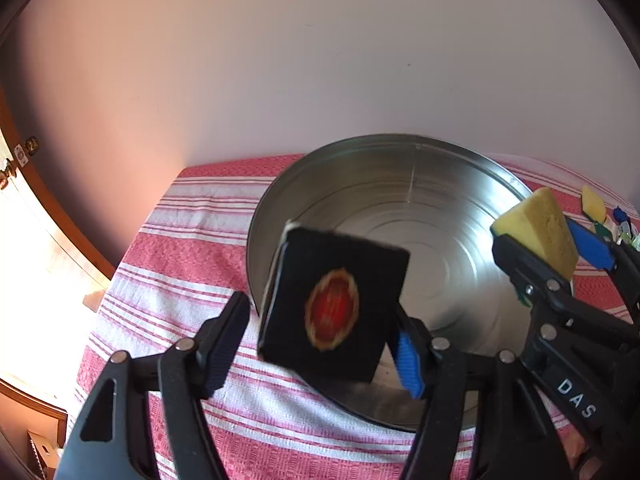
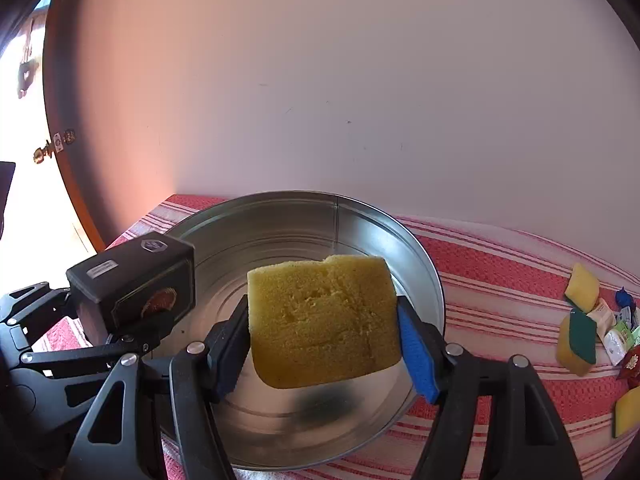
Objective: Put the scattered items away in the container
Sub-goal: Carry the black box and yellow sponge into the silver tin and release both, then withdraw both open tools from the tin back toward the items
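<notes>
A round metal tin (image 1: 432, 184) (image 2: 304, 216) stands on the red-and-white striped cloth. A black box with a red oval emblem (image 1: 332, 312) is blurred and tilted between the spread fingers of my left gripper (image 1: 316, 344), over the tin's near-left rim; the left finger stands apart from it. The box also shows in the right wrist view (image 2: 132, 280). My right gripper (image 2: 324, 344) is shut on a yellow sponge (image 2: 324, 320) above the tin; the sponge also shows in the left wrist view (image 1: 540, 232).
Several loose items lie on the cloth at the right: yellow-and-green sponges (image 2: 582, 288) (image 2: 576, 340), small packets (image 2: 616, 332) and a blue wrapper (image 2: 624, 298). A pale wall rises behind the table. A wooden door frame (image 2: 60, 148) stands at the left.
</notes>
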Demonstrator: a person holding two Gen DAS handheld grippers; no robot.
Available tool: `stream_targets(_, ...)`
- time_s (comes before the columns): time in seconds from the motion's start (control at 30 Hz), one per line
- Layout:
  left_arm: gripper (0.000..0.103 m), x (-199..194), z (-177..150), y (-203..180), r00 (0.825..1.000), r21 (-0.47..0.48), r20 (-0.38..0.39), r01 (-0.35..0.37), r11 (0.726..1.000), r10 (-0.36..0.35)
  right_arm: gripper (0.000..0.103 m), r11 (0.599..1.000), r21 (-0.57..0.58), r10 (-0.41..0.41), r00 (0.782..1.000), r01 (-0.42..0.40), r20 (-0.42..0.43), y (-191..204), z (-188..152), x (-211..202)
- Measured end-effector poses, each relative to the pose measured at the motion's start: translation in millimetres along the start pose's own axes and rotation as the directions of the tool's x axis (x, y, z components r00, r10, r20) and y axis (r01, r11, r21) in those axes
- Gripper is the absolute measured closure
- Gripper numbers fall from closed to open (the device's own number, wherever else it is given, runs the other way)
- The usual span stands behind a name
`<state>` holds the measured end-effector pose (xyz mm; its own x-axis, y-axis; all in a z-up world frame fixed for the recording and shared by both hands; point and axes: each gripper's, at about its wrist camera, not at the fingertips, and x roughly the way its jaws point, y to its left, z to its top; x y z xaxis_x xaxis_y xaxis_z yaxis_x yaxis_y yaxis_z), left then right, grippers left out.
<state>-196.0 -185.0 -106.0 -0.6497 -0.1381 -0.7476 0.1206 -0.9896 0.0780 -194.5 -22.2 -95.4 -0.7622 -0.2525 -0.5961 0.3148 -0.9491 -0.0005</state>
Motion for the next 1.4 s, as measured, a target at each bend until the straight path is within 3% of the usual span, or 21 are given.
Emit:
stream_targets(0.17,0.000,-9,-4,8,0.996,-0.054,0.080,-0.023,0.998,0.027,0.030,0.997,0.064,0.044,0.999,-0.044,0.010,-10,-6,5)
stream_targets(0.27,0.000,-17,-8,9,0.985,-0.066,0.143,-0.092,0.994,0.100,0.025,0.998,0.054,0.042,0.999,-0.043,0.019,-8,-7,6)
stream_targets(0.37,0.000,-27,-15,12,0.969,-0.074,0.180,-0.156,0.985,0.167,0.008,0.994,0.066,0.080,0.996,-0.083,0.040,-8,-6,1)
stream_targets(0.53,0.000,-39,-22,23,0.972,-0.132,0.189,-0.112,0.985,0.136,0.006,0.988,0.106,0.097,0.990,-0.108,0.106,-15,-10,-15)
stream_targets(0.73,0.000,-73,-51,4,0.950,-0.119,0.286,-0.094,0.988,0.125,0.006,0.992,0.119,-0.056,0.983,0.036,0.172,-20,-25,-43)
stream_targets(0.83,0.000,-81,-58,-14,0.947,-0.070,0.307,-0.076,0.995,0.094,0.006,0.983,0.123,-0.153,0.973,0.133,0.171,-28,-35,-58)
stream_targets(1.03,0.000,-93,-69,-55,0.954,0.024,0.295,0.038,0.999,-0.043,0.006,0.965,0.123,-0.244,0.964,0.231,0.104,-53,-58,-76)
stream_targets(1.4,0.000,-115,-84,-145,0.939,0.188,0.259,0.181,0.965,-0.226,0.006,0.907,0.158,-0.403,0.914,0.390,0.055,-114,-102,-134)
